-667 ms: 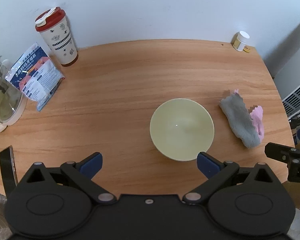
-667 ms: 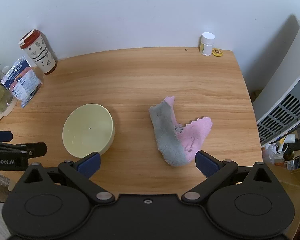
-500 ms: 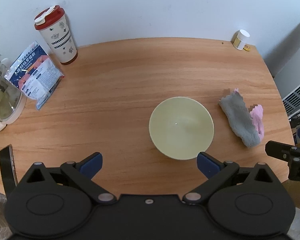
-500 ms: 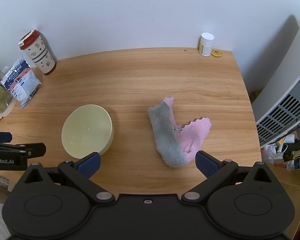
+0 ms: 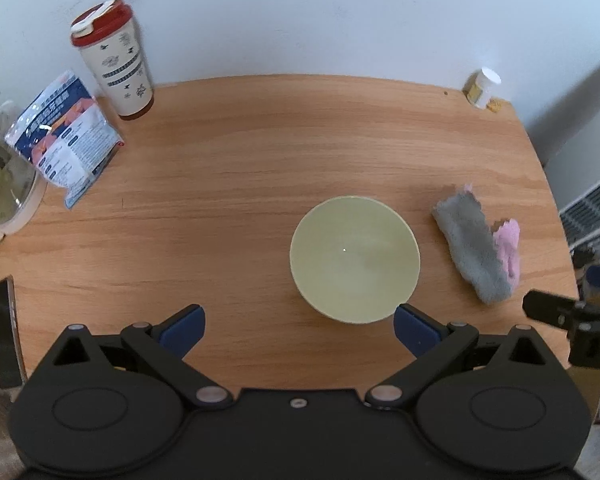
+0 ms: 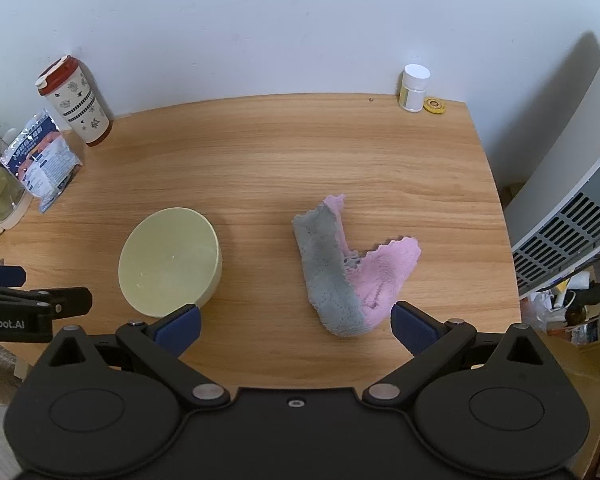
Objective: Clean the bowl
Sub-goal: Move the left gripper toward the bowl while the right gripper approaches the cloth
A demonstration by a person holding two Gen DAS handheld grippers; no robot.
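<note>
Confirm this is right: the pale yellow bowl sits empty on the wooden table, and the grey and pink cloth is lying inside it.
Not quite. The cloth lies on the table beside the bowl, apart from it, as the right wrist view shows. The bowl is indeed empty.

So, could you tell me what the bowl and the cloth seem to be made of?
Bowl: pale yellow-green, smooth with a small glint inside; glazed ceramic or plastic, the look leaves it open. Cloth: fluffy grey and pink pile with scalloped edges, probably microfibre.
</note>
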